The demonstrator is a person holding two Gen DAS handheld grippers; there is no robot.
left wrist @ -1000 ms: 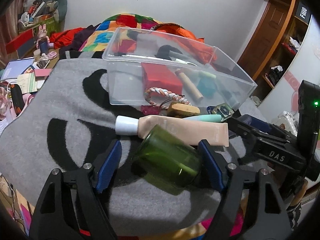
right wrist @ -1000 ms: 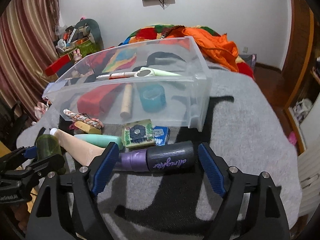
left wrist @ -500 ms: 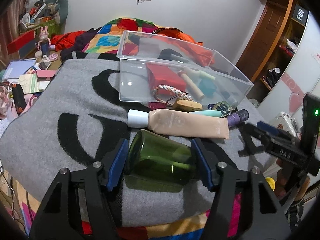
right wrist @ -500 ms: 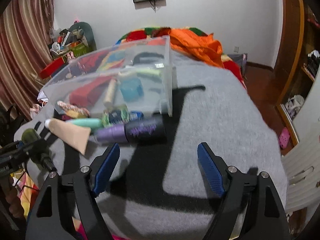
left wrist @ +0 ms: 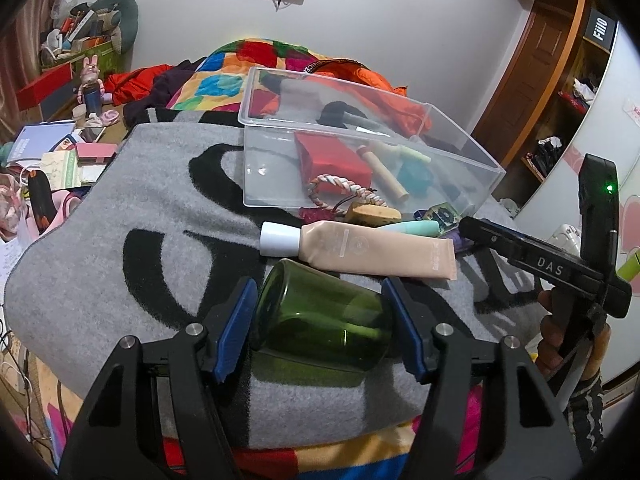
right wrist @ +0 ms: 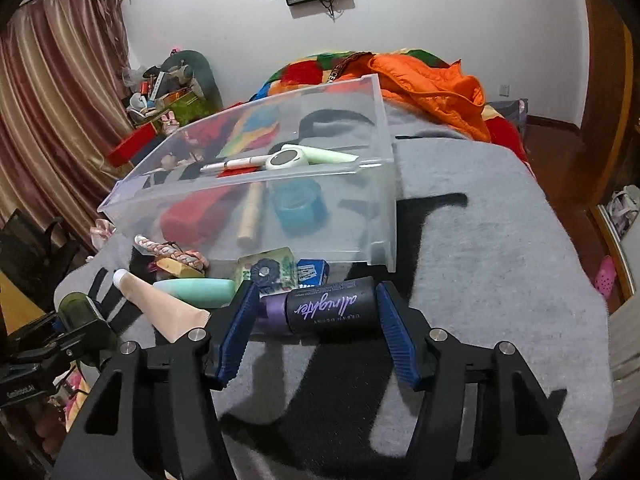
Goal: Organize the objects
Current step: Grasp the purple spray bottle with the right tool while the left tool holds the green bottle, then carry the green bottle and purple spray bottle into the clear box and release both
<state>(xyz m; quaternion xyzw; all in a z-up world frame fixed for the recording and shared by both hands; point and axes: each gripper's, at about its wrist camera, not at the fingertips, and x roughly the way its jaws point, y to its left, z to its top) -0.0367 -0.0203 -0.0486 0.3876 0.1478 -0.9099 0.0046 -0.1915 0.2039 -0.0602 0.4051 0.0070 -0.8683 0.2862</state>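
A green glass jar (left wrist: pixel 324 320) lies on its side on the grey blanket, and my left gripper (left wrist: pixel 322 326) is shut on it. A beige tube with a white cap (left wrist: pixel 360 248) lies just beyond it. My right gripper (right wrist: pixel 316 320) is shut on a black and purple spray bottle (right wrist: pixel 320 310) lying on the blanket. A clear plastic bin (right wrist: pixel 280 200) stands behind, holding a red box (left wrist: pixel 332 158), a wooden stick, a blue tape roll (right wrist: pixel 296 206) and a pen. The right gripper's body shows in the left wrist view (left wrist: pixel 552 268).
A braided rope (left wrist: pixel 344 194), a cork piece, a mint tube (right wrist: pixel 192 292) and small packets (right wrist: pixel 280 272) lie in front of the bin. Orange and patchwork bedding (right wrist: pixel 432 84) is piled behind. A cluttered side table (left wrist: pixel 60 152) stands left.
My right gripper moved back in and closed on the spray bottle, after being open and away from it. My left gripper stayed closed on the green jar.
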